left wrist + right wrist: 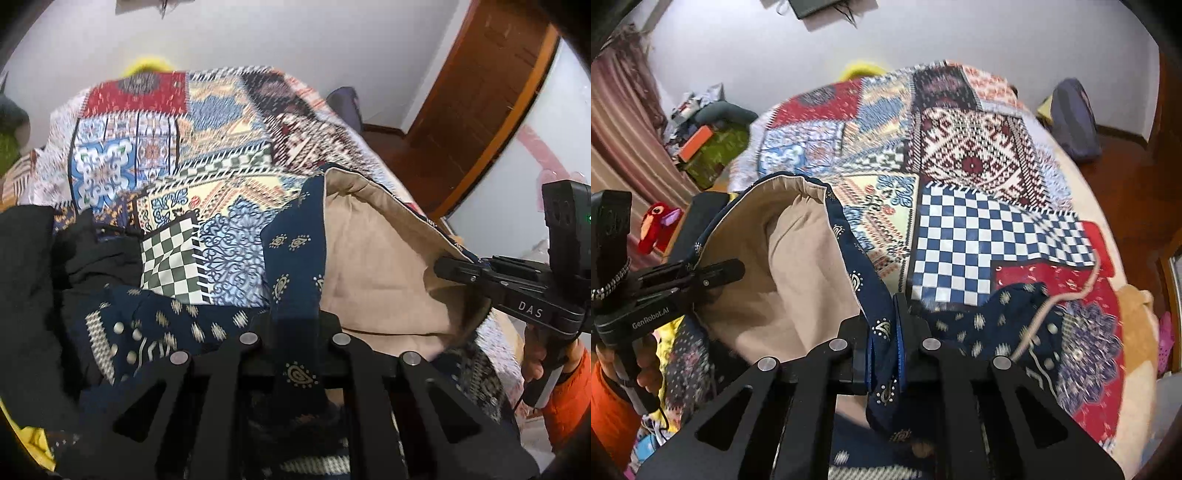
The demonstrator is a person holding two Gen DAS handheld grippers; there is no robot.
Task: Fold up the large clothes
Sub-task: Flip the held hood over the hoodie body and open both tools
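Garment: a navy paisley-print garment with a beige lining is hanging lifted over the bed, filling the lower centre of both views.
Left tongs: the left tongs are clenching a navy edge strip of the garment.
Right tongs: the right tongs are pinching another stretch of the same edge, clamped tight on it.
Reason for hold: the two grips are likely spreading the opening so the lining faces out and the cloth can be laid flat for folding.
Edges: the hem is curving loosely between the grips, not yet taut.
Open room: the patchwork bedspread is offering broad space in the upper centre; a black garment is crowding the left.
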